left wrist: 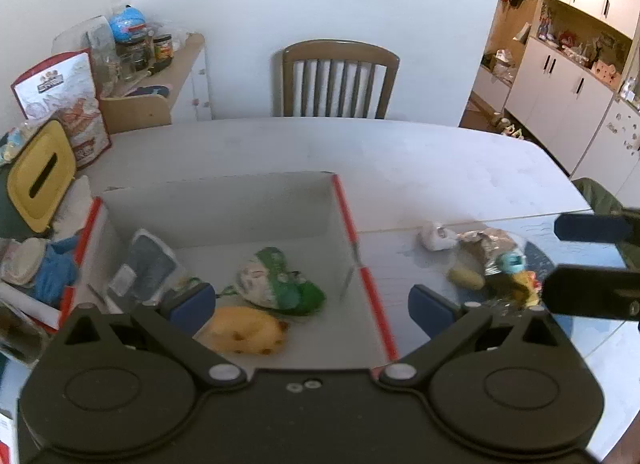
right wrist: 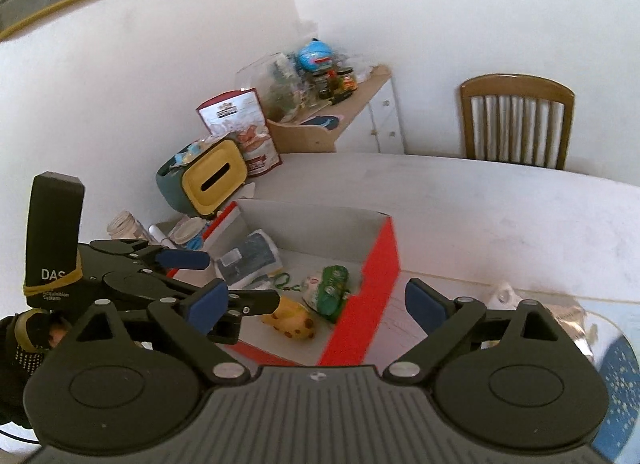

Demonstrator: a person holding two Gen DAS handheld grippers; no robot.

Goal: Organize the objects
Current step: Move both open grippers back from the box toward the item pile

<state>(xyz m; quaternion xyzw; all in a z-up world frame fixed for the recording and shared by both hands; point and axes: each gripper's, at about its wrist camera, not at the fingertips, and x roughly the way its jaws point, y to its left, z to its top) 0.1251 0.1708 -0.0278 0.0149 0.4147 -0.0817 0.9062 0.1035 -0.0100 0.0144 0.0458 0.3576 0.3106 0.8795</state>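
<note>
Yellow toy [left wrist: 246, 330] partly behind left hand-held gripper [left wrist: 312, 304], green packet [left wrist: 280, 280] blurred

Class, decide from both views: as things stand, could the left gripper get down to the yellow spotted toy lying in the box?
Probably yes. The left gripper is open and empty above the open-topped box, and the yellow spotted toy lies uncovered on the box floor just below it, with only the green packet beside it.
</note>
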